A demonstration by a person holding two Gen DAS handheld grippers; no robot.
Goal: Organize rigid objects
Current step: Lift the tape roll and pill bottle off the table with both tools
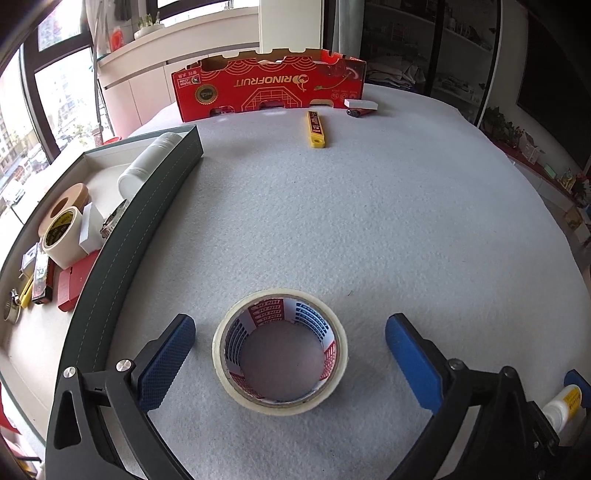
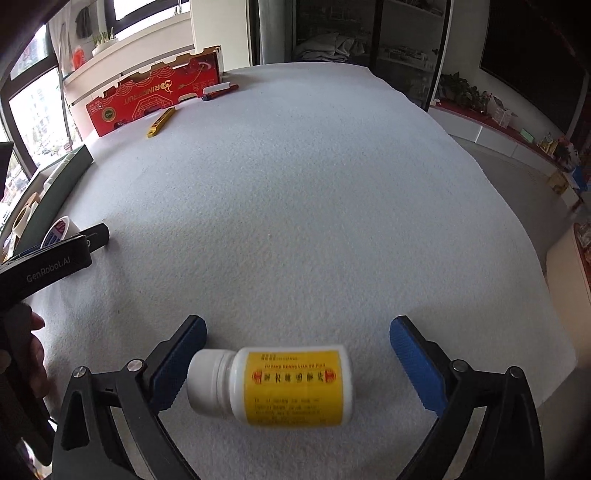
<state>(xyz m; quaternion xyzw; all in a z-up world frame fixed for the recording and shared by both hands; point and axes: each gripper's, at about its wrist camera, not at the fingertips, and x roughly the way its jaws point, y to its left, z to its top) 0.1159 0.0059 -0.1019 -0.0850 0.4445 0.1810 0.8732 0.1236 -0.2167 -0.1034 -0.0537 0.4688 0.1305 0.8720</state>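
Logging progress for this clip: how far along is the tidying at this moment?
Partly done. The dark green tray already holds a white bottle, tape rolls and small boxes. In hand: nothing gripped yet; the open left gripper straddles a clear tape roll, the open right gripper a yellow-labelled white pill bottle. Left: both of those, the yellow utility knife and the red pen.

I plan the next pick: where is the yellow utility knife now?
The yellow utility knife lies on the far table, before the red box, left of the white eraser.

Home living rm: glass display cabinets [image 2: 399,48] w/ folded laundry [image 2: 328,46], windowsill plants [image 1: 147,22], fruit box [image 1: 269,86].
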